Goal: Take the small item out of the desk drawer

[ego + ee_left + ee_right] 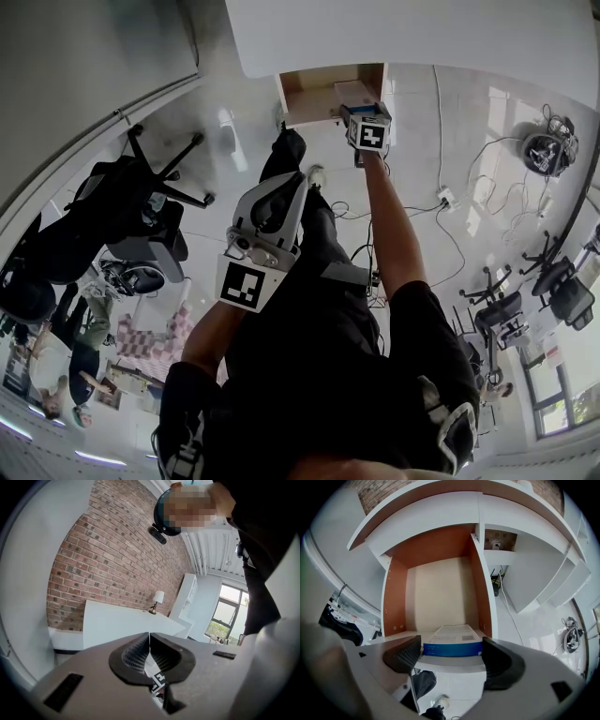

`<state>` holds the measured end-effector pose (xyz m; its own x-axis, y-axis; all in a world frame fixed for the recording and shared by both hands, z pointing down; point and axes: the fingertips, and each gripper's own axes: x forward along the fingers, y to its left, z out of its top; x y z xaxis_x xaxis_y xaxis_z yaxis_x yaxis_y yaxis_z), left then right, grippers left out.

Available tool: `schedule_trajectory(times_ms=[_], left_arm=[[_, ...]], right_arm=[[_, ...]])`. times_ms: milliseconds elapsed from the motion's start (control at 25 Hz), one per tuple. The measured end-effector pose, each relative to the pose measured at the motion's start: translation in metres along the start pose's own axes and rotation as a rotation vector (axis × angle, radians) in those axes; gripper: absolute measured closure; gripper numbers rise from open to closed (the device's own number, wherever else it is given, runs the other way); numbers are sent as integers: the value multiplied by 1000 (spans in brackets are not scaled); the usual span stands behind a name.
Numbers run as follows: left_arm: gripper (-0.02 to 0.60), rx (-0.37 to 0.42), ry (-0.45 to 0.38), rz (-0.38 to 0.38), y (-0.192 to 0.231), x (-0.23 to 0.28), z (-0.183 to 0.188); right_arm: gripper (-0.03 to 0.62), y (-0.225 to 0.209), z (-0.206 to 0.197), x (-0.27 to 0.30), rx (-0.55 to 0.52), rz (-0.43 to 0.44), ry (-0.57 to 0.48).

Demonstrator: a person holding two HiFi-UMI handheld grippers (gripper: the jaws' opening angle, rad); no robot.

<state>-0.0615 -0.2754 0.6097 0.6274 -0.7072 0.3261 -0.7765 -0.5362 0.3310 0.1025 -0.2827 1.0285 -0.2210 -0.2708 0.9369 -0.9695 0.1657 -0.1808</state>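
The desk drawer point(393, 597) stands pulled open, with orange-brown side walls and a pale bottom. A small white box with a blue front face point(452, 641) lies flat at the drawer's front edge. My right gripper point(452, 657) is level with that edge, its jaws spread wide, one on each side of the box. The pads point(405, 656) do not visibly press on it. In the head view the right gripper point(368, 131) is up at the drawer point(309, 80). My left gripper point(286, 192) is held back near the body; its ribbed pads point(136, 651) meet with nothing between them.
The white desk top point(422, 37) overhangs the drawer. Black office chairs point(141, 216) stand on the floor to the left and cables point(450, 202) trail to the right. The left gripper view faces a brick wall point(117, 559) and a white counter with a lamp point(158, 597).
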Motion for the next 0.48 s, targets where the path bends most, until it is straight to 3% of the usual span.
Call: schedule_trajectory(times_ms=[480], left_arm=[[571,-4,8,5,0,-5,-3]], right_arm=[[210,-6,1,1,1,-11,39]])
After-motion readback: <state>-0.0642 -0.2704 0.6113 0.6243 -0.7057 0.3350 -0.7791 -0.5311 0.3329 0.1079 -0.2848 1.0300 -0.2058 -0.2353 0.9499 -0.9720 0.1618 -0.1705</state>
